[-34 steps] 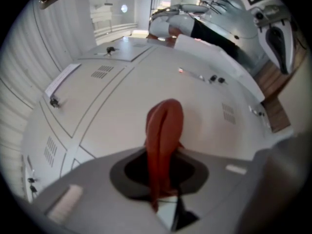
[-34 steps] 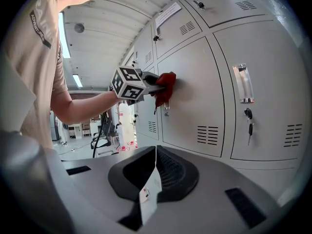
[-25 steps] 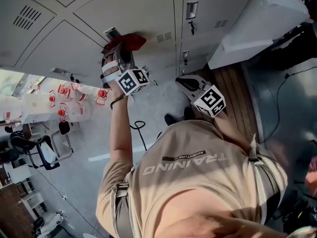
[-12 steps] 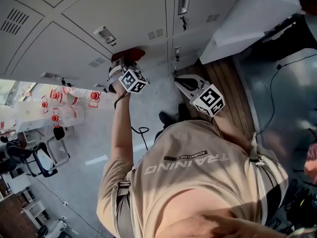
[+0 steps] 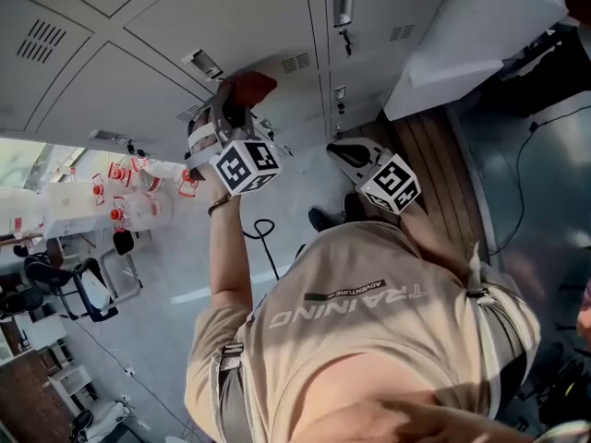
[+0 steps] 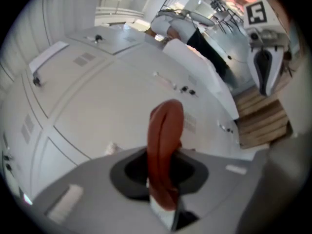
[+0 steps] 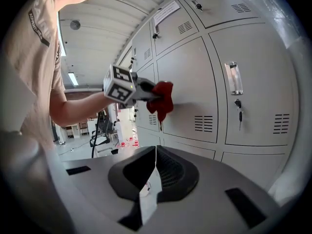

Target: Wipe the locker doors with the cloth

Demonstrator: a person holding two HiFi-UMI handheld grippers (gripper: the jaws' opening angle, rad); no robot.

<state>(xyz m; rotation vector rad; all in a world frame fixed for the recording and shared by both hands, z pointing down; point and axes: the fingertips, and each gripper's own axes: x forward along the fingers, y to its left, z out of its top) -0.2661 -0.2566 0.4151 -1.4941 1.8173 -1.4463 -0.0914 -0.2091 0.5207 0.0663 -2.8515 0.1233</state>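
We hold the red cloth [image 5: 247, 87] pinched tight in our left gripper [image 5: 228, 118], lifted high so the cloth is right up at the grey locker door [image 5: 231, 26] we want to rub. Our right gripper [image 7: 155, 177] is closed on nothing, and we hold it low, we think to stay out of the way.

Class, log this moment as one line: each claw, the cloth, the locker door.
left claw: shut on red cloth | red cloth: against locker door | right claw: shut, empty, away from lockers
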